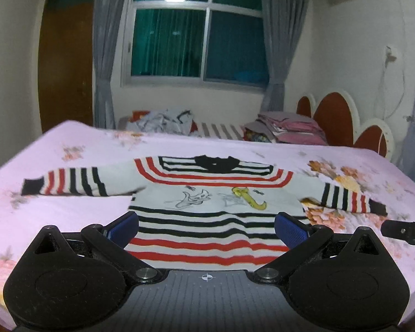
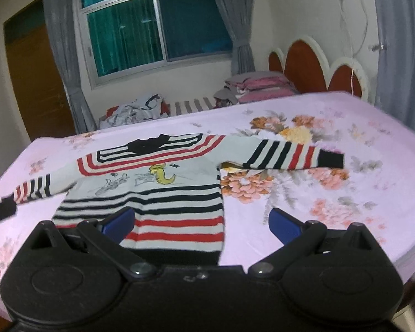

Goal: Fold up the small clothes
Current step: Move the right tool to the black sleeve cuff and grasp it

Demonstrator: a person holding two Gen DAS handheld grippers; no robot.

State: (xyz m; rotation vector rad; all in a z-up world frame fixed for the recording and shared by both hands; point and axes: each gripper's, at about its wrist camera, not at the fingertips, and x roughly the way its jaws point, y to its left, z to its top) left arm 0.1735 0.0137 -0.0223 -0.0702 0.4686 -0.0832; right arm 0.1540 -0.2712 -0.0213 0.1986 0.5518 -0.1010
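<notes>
Sweater (image 1: 207, 215) is lying flat on the bedsheet (image 1: 69, 210), sleeves spread. Left gripper (image 1: 206, 228) and right gripper (image 2: 200, 222) are hovering at the sweater's hem, jaws spread, empty. Risk: pinching sheet along with knit, dragging it crooked.

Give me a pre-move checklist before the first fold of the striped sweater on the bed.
1. Striped sweater lies flat, front up, on the bed sheet: ok.
2. Both sleeves spread out sideways, left sleeve and right sleeve: ok.
3. Left gripper open, holding nothing, over the hem: ok.
4. Right gripper open, near the sweater's right hem corner: ok.
5. Nothing lying on top of the sweater: ok.
6. Bottom hem edge free of wrinkles: cannot tell, the gripper bodies hide it.
</notes>
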